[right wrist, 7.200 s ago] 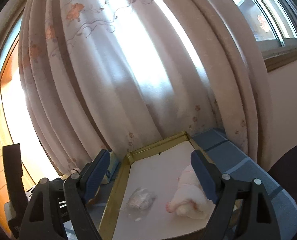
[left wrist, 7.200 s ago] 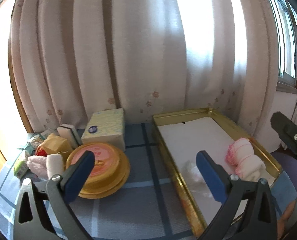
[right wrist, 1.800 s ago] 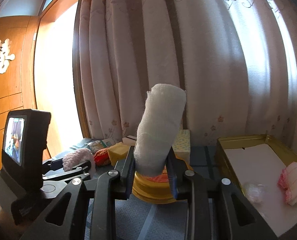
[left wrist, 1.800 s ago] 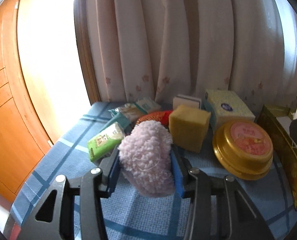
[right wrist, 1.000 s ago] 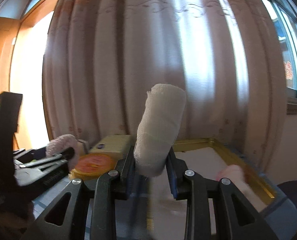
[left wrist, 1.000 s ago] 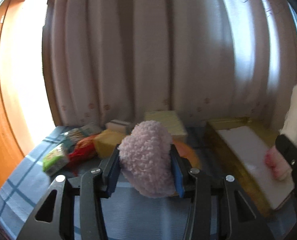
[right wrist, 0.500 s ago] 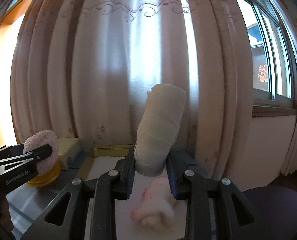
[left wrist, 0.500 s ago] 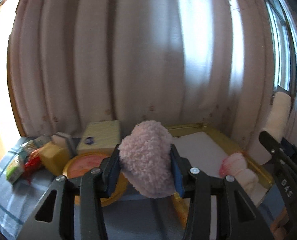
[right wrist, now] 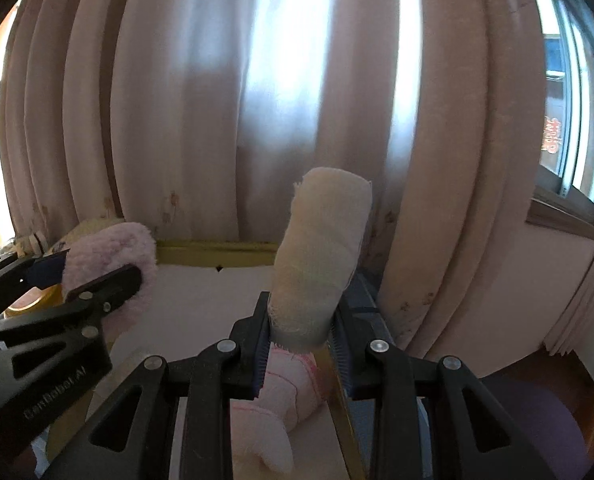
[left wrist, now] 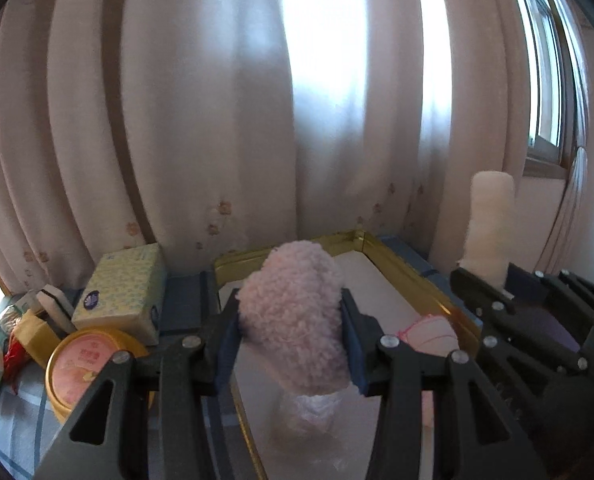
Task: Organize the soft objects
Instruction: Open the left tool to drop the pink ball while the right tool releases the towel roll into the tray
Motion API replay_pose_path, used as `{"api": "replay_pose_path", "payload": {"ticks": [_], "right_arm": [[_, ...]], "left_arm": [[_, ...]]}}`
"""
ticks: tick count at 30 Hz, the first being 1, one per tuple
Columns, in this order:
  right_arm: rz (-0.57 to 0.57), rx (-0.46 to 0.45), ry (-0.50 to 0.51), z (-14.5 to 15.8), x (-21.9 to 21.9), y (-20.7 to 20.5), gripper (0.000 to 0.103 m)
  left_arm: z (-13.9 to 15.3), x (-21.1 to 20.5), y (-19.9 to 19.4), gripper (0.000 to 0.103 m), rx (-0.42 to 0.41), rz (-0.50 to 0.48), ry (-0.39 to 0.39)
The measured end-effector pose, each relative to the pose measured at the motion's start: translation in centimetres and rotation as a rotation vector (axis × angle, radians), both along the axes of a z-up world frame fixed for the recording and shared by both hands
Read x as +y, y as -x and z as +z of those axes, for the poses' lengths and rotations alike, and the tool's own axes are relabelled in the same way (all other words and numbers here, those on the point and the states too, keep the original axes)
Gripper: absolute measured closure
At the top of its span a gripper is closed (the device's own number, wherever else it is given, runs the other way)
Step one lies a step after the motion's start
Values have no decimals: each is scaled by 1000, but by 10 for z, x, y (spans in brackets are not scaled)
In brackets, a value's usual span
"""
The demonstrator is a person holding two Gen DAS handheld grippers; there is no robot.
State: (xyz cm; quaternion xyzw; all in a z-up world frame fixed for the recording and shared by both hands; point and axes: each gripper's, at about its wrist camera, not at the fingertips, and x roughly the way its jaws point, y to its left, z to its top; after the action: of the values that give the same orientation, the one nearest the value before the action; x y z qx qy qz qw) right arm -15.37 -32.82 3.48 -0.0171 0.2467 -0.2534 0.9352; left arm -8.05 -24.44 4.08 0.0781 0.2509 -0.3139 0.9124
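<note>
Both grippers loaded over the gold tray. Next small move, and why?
Probably lower the left gripper and release the fluffy pink piece onto bare white lining in the gold tray. It hangs above the tray, over a clear plastic wad; the pink-and-white bundle lies beside. The right gripper, gripping the white gauze roll, can follow.

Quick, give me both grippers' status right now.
Left gripper: closed on the fluffy pink pad.
Right gripper: closed on the white cloth roll.

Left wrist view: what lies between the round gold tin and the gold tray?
Only a bare strip of blue checked tablecloth separates the round gold tin from the gold tray; the left wrist view shows it.
</note>
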Motion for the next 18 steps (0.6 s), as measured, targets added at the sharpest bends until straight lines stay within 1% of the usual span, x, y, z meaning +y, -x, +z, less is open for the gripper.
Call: {"api": "replay_pose_path", "payload": {"ticks": [4,8,9,10,11,13,14,15,16,17,18], "right_arm": [[57,92,-32,0,-9,-18,71],[96,143,-45,-1,-15,-28,72],[108,148,-52,-1,-15,-29,71],[117,148,-60,-2,-18,-31,71],[125,146,-62,-2,-20,-32,69],[121,144,-49,-3,-20,-31,66],[117,136,-48,-3,-22,-30,61],[112,111,-57,-1,-24,-27,55],[106,84,-68,1,-26,-23,51],[100,53,-81,3,-28,-17,44],[98,17,-94,5,-29,-12,36]], "left_arm": [[-6,-6,-8,58,34,-3,-25],[-10,-11,-14,58,63,-3,-43],[-11,-10,-15,54,73,-3,-40],[-11,-10,-16,45,78,-4,-36],[-10,-9,-18,42,87,-5,-36],[-10,-8,-21,29,96,16,-34],[-9,-4,-23,25,107,29,-20],[-8,-1,-25,17,115,35,-7],[-8,3,-27,7,124,41,7],[-6,8,-28,2,132,53,29],[-5,12,-29,0,131,62,45]]}}
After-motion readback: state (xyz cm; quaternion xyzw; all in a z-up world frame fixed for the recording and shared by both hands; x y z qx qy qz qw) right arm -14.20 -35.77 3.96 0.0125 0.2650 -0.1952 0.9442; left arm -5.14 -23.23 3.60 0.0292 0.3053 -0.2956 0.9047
